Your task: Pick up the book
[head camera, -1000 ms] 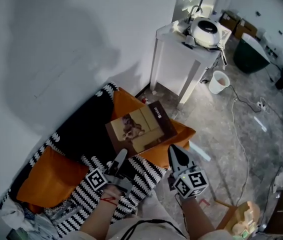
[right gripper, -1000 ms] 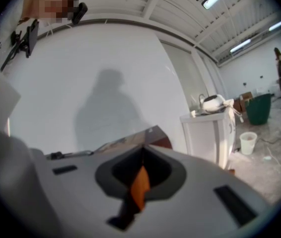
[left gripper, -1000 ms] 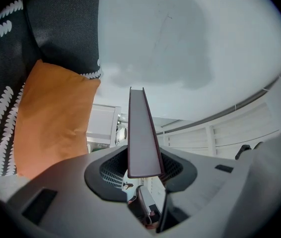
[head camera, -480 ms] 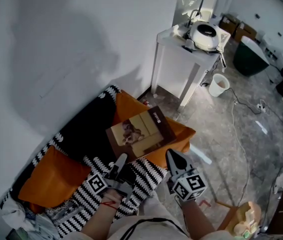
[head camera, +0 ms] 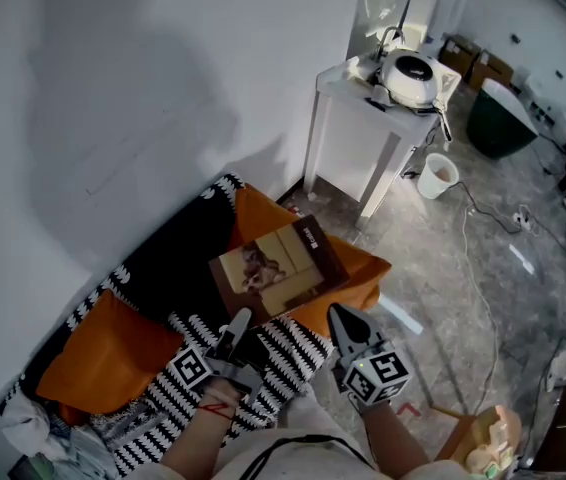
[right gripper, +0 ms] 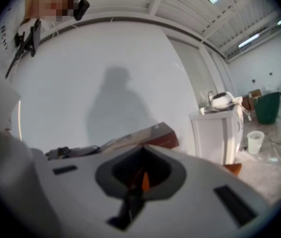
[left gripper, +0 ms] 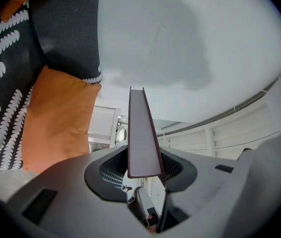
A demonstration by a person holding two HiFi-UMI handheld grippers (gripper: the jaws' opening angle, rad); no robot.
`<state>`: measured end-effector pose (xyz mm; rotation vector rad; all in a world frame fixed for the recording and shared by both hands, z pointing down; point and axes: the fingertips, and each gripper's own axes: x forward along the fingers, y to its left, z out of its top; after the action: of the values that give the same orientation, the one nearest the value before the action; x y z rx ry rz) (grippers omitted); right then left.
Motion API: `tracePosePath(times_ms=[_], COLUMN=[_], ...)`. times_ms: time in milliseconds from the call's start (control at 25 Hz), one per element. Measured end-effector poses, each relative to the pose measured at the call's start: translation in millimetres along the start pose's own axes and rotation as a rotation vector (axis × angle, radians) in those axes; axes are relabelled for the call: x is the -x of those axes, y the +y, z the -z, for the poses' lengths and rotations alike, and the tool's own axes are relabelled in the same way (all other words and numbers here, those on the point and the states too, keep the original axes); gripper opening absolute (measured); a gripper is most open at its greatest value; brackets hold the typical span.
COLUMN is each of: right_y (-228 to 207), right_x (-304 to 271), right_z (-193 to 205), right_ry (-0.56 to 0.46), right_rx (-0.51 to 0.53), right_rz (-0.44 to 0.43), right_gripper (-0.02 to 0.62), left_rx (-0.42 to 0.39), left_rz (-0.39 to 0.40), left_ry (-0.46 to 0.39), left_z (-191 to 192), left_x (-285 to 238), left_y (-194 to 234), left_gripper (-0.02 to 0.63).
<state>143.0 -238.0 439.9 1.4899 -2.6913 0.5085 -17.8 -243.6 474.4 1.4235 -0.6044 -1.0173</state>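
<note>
The book (head camera: 278, 273), brown with a tan picture cover, hangs flat just above an orange cushion (head camera: 358, 268) on the sofa. My left gripper (head camera: 240, 320) grips its near left corner. In the left gripper view the book (left gripper: 143, 133) stands edge-on between the jaws, which are shut on it. Just off the book's near right corner, my right gripper (head camera: 340, 316) comes to one black point with its jaws together and nothing in them. The right gripper view shows the book (right gripper: 148, 135) just beyond the gripper's body.
A black-and-white patterned throw (head camera: 283, 353) and a second orange cushion (head camera: 103, 353) cover the sofa along the white wall. To the right stand a white side table (head camera: 358, 118) bearing a white appliance (head camera: 410, 65), a white cup (head camera: 440, 175) on the grey floor, cables and a green bin (head camera: 503, 108).
The book and both grippers have drifted a little to the left in the head view. The left gripper's hold on the book is unchanged.
</note>
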Motion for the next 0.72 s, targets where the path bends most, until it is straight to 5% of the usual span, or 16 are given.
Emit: tracePosePath(times_ms=[720], right_y=[4.0], right_x=[5.3], right_z=[18.3], right_ry=[0.055], right_rx=[-0.017], right_rz=[0.006], right_gripper=[0.012], left_rx=[0.024], left_rz=[-0.029], left_ry=[0.013], left_z=[6.6], left_x=[15.2], left_y=[7.0], left_gripper=[0.167])
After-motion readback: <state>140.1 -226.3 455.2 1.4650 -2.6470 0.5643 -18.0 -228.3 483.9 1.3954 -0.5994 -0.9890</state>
